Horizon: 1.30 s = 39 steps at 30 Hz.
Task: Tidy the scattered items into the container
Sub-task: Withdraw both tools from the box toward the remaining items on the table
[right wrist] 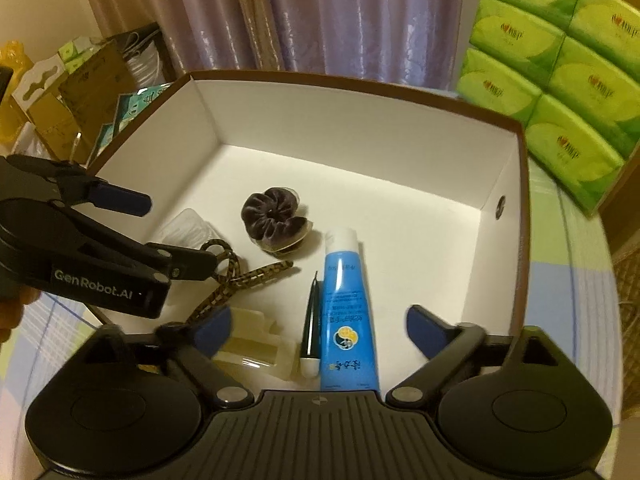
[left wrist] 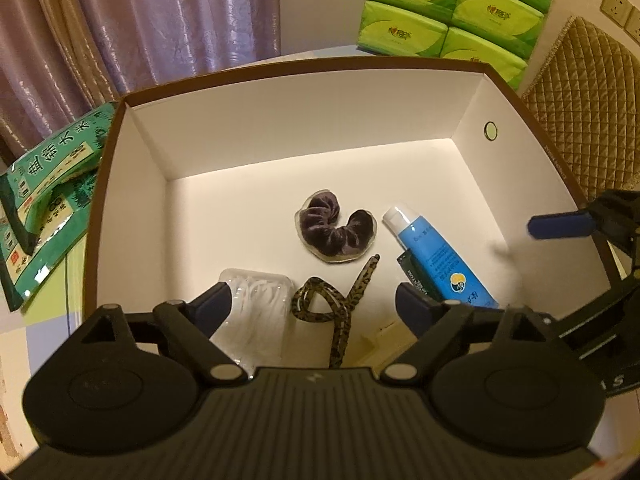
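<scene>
A white box with a brown rim (left wrist: 304, 66) (right wrist: 360, 90) holds all the items. On its floor lie a purple velvet scrunchie (left wrist: 336, 232) (right wrist: 276, 216), a blue tube with a white cap (left wrist: 436, 256) (right wrist: 346, 300), a leopard-patterned cord (left wrist: 332, 304) (right wrist: 240, 276), a clear case of white picks (left wrist: 256, 304) (right wrist: 188, 224), a slim dark pen-like item (right wrist: 312, 320) and a cream clip (right wrist: 256, 344). My left gripper (left wrist: 314, 308) (right wrist: 160, 232) hangs open over the cord. Over the tube and pen, my right gripper (right wrist: 320, 330) is open and holds nothing. One of its fingers (left wrist: 560, 226) shows at the right.
Green tissue packs (left wrist: 448, 12) (right wrist: 560, 72) are stacked behind the box at the right. Green printed bags (left wrist: 44, 200) lie left of it. Curtains (left wrist: 160, 20) hang behind. A quilted cushion (left wrist: 580, 112) stands at the right, cardboard packages (right wrist: 72, 104) at the far left.
</scene>
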Motion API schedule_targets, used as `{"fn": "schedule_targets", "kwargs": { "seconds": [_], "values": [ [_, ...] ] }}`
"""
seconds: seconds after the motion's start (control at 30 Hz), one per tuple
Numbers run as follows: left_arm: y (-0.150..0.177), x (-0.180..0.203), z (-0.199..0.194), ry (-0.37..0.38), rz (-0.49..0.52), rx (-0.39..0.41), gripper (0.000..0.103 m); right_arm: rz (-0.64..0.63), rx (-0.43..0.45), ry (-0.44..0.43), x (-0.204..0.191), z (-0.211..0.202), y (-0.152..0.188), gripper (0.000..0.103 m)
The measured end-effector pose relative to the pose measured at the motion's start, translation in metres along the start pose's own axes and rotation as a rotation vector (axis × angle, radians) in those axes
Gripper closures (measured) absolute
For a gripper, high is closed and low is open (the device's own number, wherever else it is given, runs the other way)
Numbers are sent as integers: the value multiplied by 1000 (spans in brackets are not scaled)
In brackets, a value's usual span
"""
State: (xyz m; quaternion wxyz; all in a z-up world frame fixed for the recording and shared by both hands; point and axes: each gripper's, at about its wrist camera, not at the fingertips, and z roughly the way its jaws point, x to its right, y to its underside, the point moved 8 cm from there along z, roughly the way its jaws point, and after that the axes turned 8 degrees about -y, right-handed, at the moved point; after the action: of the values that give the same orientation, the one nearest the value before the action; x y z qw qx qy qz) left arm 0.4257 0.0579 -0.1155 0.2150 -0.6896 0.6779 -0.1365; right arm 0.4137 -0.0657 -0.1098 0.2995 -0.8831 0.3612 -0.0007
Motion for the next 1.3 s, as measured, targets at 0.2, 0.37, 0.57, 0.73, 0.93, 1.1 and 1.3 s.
{"fn": "schedule_targets", "kwargs": {
  "seconds": [0.2, 0.37, 0.57, 0.73, 0.93, 1.1, 1.3],
  "values": [
    [2, -3, -9, -13, -10, 4, 13, 10, 19, 24, 0, -9, -1, 6],
    [3, -3, -21, -17, -14, 18, 12, 31, 54, 47, 5, -22, 0, 4],
    [7, -6, -38, -17, -29, 35, 12, 48, 83, 52, 6, -37, 5, 4],
    [14, -7, -54, -11, -47, 46, 12, 59, 117, 45, 3, -51, 8, 4],
    [26, -10, -77, -18, -74, 69, 12, 71, 154, 38, -2, -69, 16, 4],
    [36, -15, -90, -30, -99, 79, 12, 81, 180, 32, -6, -81, 23, 4],
    [44, -20, -107, -59, -118, 107, 12, 81, 200, 31, -13, -90, 29, 4]
  ]
}}
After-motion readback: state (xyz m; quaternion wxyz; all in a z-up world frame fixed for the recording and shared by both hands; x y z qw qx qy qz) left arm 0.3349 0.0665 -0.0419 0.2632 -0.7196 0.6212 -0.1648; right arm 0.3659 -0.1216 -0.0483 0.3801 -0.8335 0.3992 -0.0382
